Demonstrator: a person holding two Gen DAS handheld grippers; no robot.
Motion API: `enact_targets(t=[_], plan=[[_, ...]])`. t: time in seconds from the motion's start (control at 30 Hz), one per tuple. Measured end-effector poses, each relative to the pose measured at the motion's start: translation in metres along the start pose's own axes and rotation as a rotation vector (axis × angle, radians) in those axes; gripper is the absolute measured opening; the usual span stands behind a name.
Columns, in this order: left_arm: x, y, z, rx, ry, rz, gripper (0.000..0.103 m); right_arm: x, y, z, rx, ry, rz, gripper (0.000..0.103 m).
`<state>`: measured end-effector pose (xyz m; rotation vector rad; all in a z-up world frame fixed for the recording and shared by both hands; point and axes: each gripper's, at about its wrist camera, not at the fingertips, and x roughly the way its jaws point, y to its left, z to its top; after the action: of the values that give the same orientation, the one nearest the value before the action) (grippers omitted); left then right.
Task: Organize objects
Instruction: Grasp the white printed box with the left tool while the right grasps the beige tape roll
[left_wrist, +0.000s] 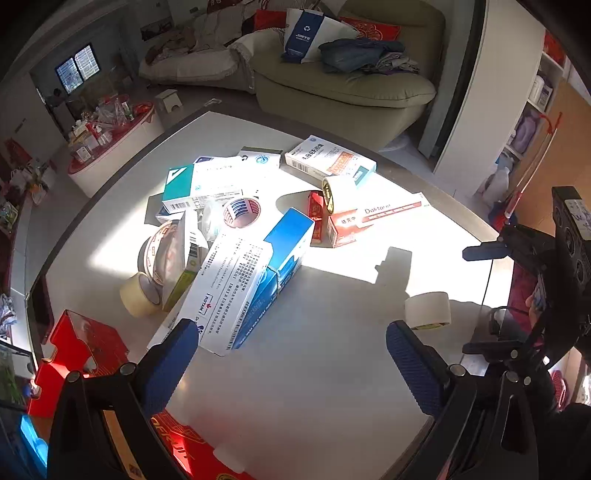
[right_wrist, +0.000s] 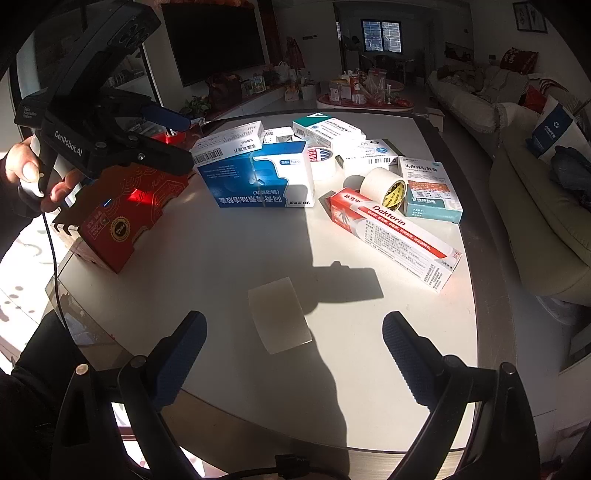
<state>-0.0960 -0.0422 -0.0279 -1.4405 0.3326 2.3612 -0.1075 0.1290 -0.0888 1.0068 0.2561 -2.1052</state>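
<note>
A round white table (right_wrist: 236, 280) in a sunlit living room holds a loose heap of medicine boxes and tape rolls, seen from two cameras mounted on hand-held grippers. The left gripper (left_wrist: 291, 341) hangs over the near edge of the table with its blue-padded fingers spread wide and nothing between them; just beyond its left fingertip lies a large blue-and-white box (left_wrist: 255, 273), tilted across the pile. Further back in that pile sit a teal-and-white box (left_wrist: 199, 186), a red-printed tape roll (left_wrist: 242, 212) and, at the far right of the heap, a white box with orange print (left_wrist: 328, 158). A long red-and-white Daktarin box (right_wrist: 395, 236) lies flat to the right, with a cream tape roll (right_wrist: 384, 188) standing on edge, touching its far end. At the left near edge of the table rests a red cardboard box (right_wrist: 122, 218). The right gripper (right_wrist: 291, 332) is also wide open and empty; a pale tape roll (right_wrist: 279, 314) lies alone on bare tabletop, well apart from the heap, just ahead of and between its fingertips but not touching them. In the right camera's view, a person's hand (right_wrist: 26, 173) grips the handle of the left gripper above the red box. A beige sofa (left_wrist: 351, 81) stands beyond the table.
</note>
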Motion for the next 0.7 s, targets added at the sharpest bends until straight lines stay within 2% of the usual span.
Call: enact_targets(t=[0.13, 0.3, 0.4, 0.6, 0.7], plan=[[0.004, 0.020, 0.003, -0.028, 0.040, -0.104, 0.103, 0.005, 0.011, 0.002, -0.059, 0.011, 0.036, 0.096], [0.009, 0.040, 0.007, -0.118, 0.042, -0.168, 0.103, 0.010, 0.021, 0.004, -0.098, 0.021, 0.030, 0.096], [0.011, 0.039, 0.011, -0.102, 0.046, -0.147, 0.103, 0.008, 0.023, 0.005, -0.091, 0.007, 0.038, 0.096], [0.030, 0.024, 0.023, 0.091, 0.157, -0.009, 0.103, 0.014, 0.022, 0.003, -0.113, 0.028, 0.040, 0.096], [0.040, 0.025, 0.029, 0.146, 0.197, -0.006, 0.103, 0.016, 0.023, 0.004, -0.131, 0.039, 0.039, 0.096]])
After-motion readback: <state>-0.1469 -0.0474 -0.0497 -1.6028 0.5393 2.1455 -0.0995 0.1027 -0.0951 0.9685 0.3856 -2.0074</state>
